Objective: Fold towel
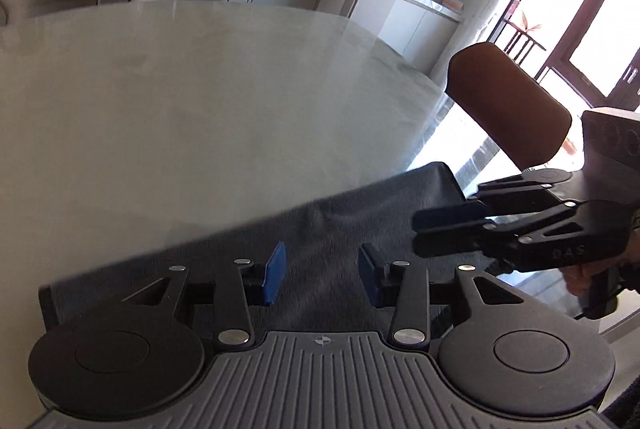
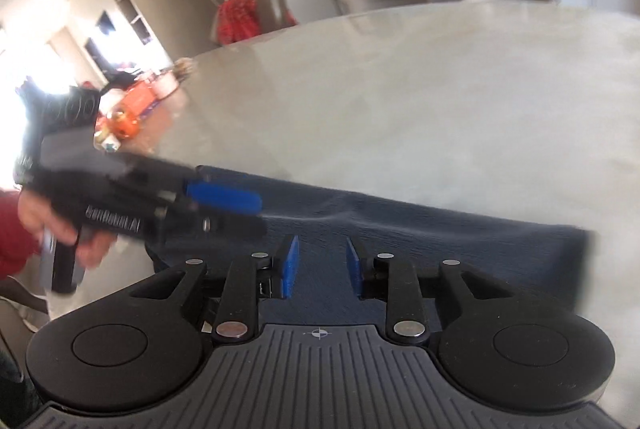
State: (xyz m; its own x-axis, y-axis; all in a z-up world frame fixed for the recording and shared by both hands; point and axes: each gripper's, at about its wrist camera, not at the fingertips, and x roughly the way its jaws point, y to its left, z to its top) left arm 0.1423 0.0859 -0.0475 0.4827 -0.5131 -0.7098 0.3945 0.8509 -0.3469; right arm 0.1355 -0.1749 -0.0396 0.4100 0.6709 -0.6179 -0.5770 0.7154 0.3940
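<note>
Your dark blue towel (image 1: 320, 229) lies flat along the near edge of the round table (image 1: 200, 101), stretched as a long band; one short end reaches the table's right-hand rim, where a corner (image 1: 442, 171) sits slightly raised; a small wrinkle (image 2: 344, 217) shows near the towel's far long edge in the right wrist view.

Your left gripper (image 1: 322, 273) hovers low over the middle of the band, its jaws standing apart with nothing between the blue pads (image 1: 275, 273); your right gripper (image 2: 322, 265) likewise hangs over the cloth with a gap between its pads and no fabric caught; seen from the left wrist view, it (image 1: 416, 233) comes in from the right over that end of the towel, though from that side angle you cannot tell how its jaws stand.

You look to be at the grasp stage of a fold, judging by how both tools crowd the same stretch of cloth; the views are blurred, so fine contact cannot be told; next, you would need to bring each pair of pads down onto an edge or corner and pinch only the layer you mean to lift, keeping both ends level so the fold lands square.
</note>
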